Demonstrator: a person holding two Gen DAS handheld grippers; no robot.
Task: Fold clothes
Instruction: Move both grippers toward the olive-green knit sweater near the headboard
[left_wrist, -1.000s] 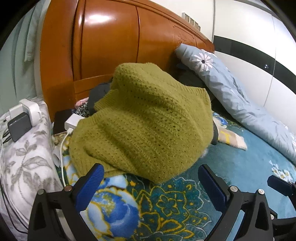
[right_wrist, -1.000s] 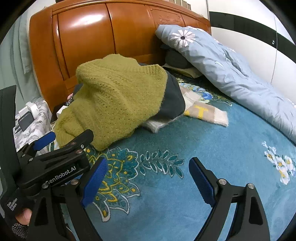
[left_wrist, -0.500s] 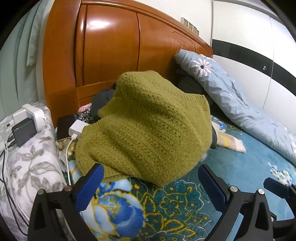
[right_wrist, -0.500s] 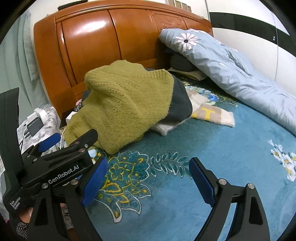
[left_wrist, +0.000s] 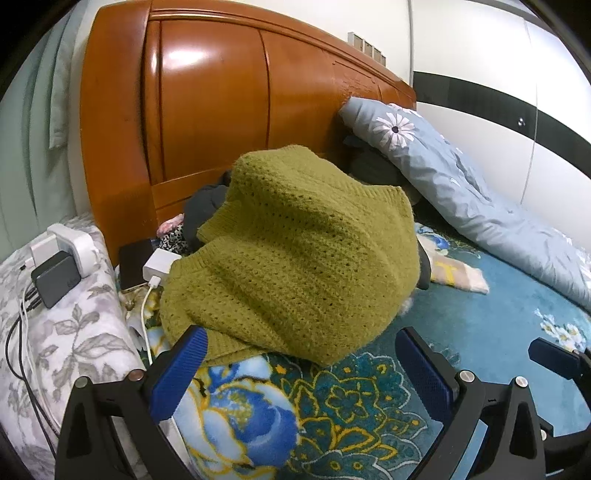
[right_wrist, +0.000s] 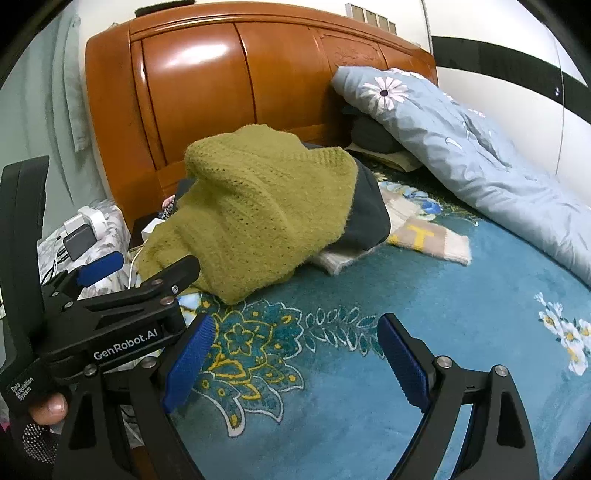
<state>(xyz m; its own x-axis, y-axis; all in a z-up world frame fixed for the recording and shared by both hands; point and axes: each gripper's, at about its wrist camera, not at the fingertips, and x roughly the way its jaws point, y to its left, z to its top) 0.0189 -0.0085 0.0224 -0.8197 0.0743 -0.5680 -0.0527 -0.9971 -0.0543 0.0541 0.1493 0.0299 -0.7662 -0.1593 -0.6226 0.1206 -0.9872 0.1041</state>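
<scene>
the green knitted sweater (left_wrist: 295, 258) lies in a heap on the bed, on top of a pile of other clothes, close to the wooden headboard (left_wrist: 207, 122). the left tool (left_wrist: 301, 373) hovers just in front of its near hem with the fingers wide apart and nothing between them. the right tool (right_wrist: 295, 360) is also spread apart and empty, over the bare blue floral blanket (right_wrist: 424, 295).

the step in hand looks like the first pick of the sweater. to do it well, i think each tool should take one corner of the hem, only the green layer, and then lift and pull it toward the free blanket so it can open flat.

a dark garment (right_wrist: 367, 210) and a beige cloth (right_wrist: 428, 236) lie under it and may come along. a white charger (left_wrist: 159, 267) with its cable sits just beside the left edge of the sweater, and could catch. a grey-blue quilt (right_wrist: 472, 147) lies along the right side, so the space for spreading is in the front.
</scene>
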